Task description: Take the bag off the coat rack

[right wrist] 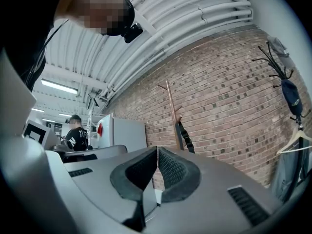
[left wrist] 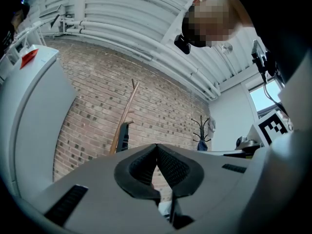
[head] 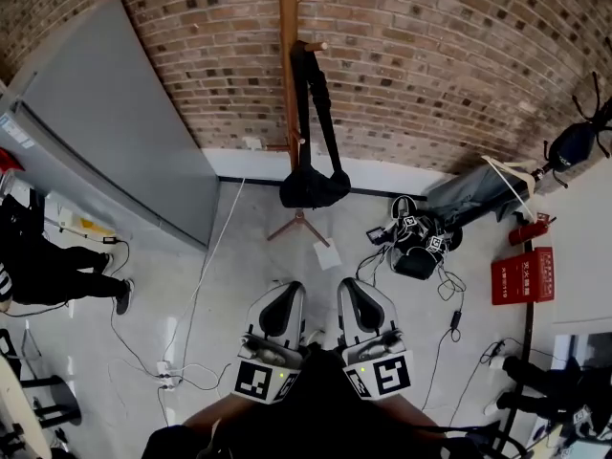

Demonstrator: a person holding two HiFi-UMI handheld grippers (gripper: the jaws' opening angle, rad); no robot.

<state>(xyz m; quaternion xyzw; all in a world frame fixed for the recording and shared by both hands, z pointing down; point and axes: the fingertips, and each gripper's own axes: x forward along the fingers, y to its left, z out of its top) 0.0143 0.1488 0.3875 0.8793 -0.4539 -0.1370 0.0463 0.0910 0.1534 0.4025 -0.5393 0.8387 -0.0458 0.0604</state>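
Observation:
A black bag [head: 314, 187] hangs by its strap [head: 316, 94] from a peg of the wooden coat rack [head: 289, 65] against the brick wall. The strap [left wrist: 124, 139] and the pole [left wrist: 125, 115] show in the left gripper view, and the pole [right wrist: 171, 111] with the strap [right wrist: 185, 138] in the right gripper view. Both grippers are held low and close to the person's body, well short of the rack. The left gripper [head: 283, 293] is shut with nothing in it. The right gripper [head: 352, 289] is shut and empty too, beside the left one.
A large grey panel [head: 105, 113] leans at the left. A white cable [head: 206, 266] and a power strip [head: 164, 371] lie on the floor. Black gear with cables [head: 416, 242] and a red box [head: 521, 275] sit at the right. A person's legs [head: 57, 271] show at left.

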